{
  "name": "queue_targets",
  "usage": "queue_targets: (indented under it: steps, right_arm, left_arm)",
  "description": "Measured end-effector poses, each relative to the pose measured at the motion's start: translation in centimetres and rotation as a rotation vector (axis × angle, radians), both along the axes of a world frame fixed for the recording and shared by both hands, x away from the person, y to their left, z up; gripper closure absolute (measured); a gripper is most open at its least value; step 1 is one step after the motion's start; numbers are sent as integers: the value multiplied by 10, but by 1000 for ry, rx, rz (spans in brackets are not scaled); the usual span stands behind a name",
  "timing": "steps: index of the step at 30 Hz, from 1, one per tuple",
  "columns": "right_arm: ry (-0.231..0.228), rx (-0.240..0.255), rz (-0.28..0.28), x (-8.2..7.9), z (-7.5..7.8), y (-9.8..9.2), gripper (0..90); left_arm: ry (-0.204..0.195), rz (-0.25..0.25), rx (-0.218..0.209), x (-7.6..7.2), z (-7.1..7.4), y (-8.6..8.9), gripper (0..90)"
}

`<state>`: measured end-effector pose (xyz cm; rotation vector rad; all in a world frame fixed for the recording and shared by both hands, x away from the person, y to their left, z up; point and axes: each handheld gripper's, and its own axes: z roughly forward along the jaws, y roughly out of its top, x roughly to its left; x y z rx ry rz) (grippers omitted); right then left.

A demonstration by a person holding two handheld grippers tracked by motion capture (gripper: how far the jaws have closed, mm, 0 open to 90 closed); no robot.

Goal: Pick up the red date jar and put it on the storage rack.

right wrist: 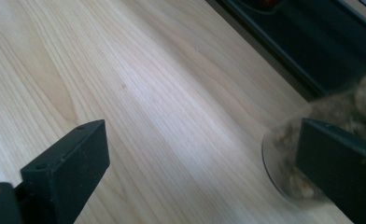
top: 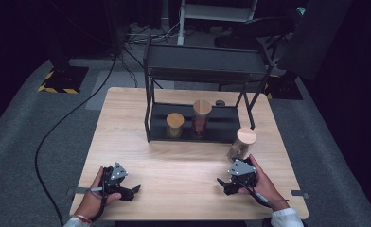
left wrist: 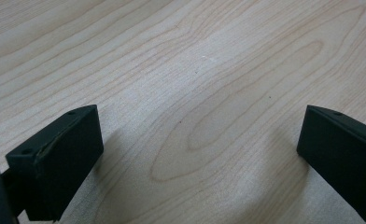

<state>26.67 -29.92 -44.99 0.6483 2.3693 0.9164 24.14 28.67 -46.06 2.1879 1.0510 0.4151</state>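
- At the lower right of the high view, the right tongs [top: 229,181] stood released beside the cork-lidded jar [top: 242,144], which rested on the worktop [top: 183,175] outside the rack [top: 198,128].
- The left tongs [top: 127,191] stood released and empty.
- Judged remaining: grasping and shelving the jar.

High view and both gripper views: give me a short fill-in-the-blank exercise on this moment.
1. The number of jars standing on the lower shelf of the black rack is ____.
2. The jar on the table outside the rack stands nearest the ____ gripper.
3. The jaws of the left gripper stand ____, with bare wood between them.
4. Every jar lid is made of ____.

Missing words: two; right; open; wood
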Motion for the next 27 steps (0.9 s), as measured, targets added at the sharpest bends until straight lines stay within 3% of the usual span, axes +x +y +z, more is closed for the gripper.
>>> queue_targets:
  steps: [15,27]
  right_arm:
    - [63,-5,-66,-7,-8,-31,33]
    - [148,105,-123,-4,-15,-64,25]
  left_arm:
    - [0,0,0,0,0,0,0]
    - [0,0,0,0,0,0,0]
